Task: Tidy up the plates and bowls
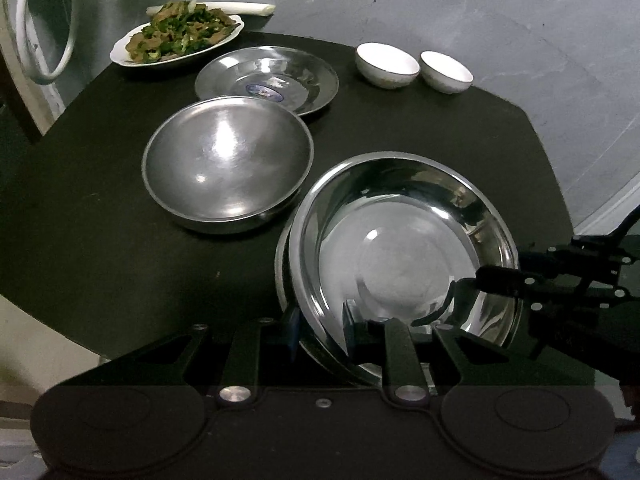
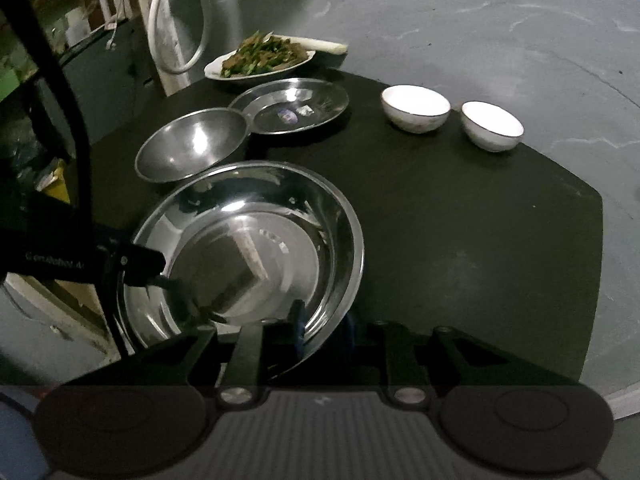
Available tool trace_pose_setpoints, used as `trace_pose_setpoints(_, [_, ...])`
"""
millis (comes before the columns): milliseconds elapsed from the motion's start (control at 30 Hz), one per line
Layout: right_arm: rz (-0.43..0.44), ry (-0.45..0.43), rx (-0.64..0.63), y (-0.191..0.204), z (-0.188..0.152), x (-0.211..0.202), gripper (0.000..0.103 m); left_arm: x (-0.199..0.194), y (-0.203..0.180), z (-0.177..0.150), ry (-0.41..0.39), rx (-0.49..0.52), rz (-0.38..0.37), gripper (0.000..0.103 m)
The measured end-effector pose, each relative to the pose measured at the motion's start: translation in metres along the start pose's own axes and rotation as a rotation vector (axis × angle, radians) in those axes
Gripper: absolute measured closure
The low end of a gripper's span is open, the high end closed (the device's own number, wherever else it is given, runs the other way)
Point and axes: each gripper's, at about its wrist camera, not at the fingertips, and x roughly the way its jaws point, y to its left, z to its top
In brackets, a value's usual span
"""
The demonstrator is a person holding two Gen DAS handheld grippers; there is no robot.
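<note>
A deep steel plate (image 1: 400,248) sits at the near edge of the black table (image 1: 100,240), resting on a second plate whose rim (image 1: 280,264) shows under its left side. My left gripper (image 1: 320,326) is shut on the near rim, one blue pad inside and one outside. My right gripper (image 2: 323,326) grips the same plate (image 2: 248,240) at its near right rim, and its fingers (image 1: 450,300) reach in from the right in the left wrist view. A steel bowl (image 1: 228,164) and a flat steel plate (image 1: 268,78) with a sticker lie behind.
Two small white bowls (image 1: 386,64) (image 1: 446,70) stand at the far right of the table. A white dish of cooked greens (image 1: 176,38) sits at the far left edge, with a pale stalk behind it. Grey floor surrounds the table, and a hose loop (image 1: 48,40) hangs at left.
</note>
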Motion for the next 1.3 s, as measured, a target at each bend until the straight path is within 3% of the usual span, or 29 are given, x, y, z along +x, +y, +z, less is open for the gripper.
trace_pose_setpoints(600, [-0.006, 0.036, -0.060, 0.007, 0.004, 0.013, 0.076, 0.000, -0.011, 0.005, 0.030, 0.064, 0.065, 0.071])
trace_pose_setpoints(700, [-0.002, 0.033, -0.067, 0.009, 0.005, 0.015, 0.075, 0.000, -0.009, 0.006, 0.027, 0.052, 0.068, 0.065])
trace_pose_setpoints(800, [0.003, 0.037, -0.066, 0.009, 0.005, 0.017, 0.072, -0.003, -0.007, 0.008, 0.007, 0.047, 0.067, 0.048])
trace_pose_setpoints(967, [-0.007, 0.016, -0.058, 0.008, 0.007, 0.014, 0.049, -0.010, -0.003, 0.010, -0.019, 0.045, 0.042, 0.028])
trace_pose_setpoints(1100, [-0.009, 0.002, -0.030, 0.004, 0.008, 0.011, 0.033, -0.018, 0.004, 0.013, -0.052, 0.024, 0.036, 0.018])
trace_pose_setpoints(1167, [-0.012, -0.013, -0.011, 0.001, 0.009, 0.008, 0.020, -0.024, 0.008, 0.016, -0.076, 0.010, 0.033, 0.008])
trace_pose_setpoints(1300, [-0.017, -0.054, 0.037, -0.006, 0.013, 0.002, 0.006, -0.036, 0.018, 0.023, -0.136, -0.033, 0.001, 0.001])
